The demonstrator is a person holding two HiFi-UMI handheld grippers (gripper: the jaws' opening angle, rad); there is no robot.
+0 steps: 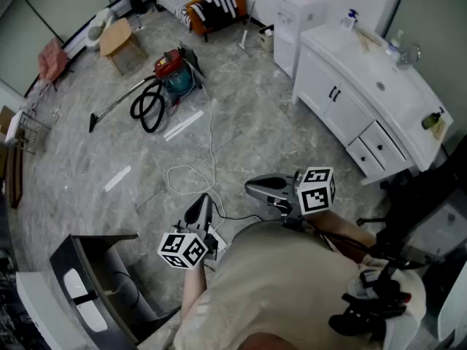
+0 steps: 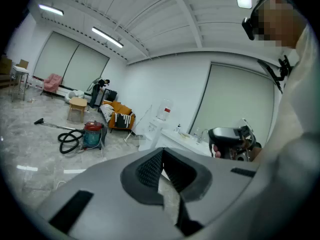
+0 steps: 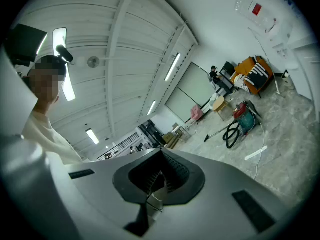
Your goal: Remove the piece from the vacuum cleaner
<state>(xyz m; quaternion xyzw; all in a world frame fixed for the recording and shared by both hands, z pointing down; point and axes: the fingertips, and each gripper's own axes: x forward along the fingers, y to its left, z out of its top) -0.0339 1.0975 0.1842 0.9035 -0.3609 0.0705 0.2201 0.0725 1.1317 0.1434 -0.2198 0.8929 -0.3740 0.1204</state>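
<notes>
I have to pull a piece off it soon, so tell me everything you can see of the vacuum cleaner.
The vacuum cleaner is a canister with a red top and a teal drum. It stands upright on the grey stone-look floor, and nothing grips it. Its black hose lies coiled beside it and runs into a long wand laid flat on the floor.

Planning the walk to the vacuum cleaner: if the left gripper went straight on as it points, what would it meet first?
Nothing close. The left gripper points slightly down over the floor, probably meeting it first near the white cable; depth is unclear.
</notes>
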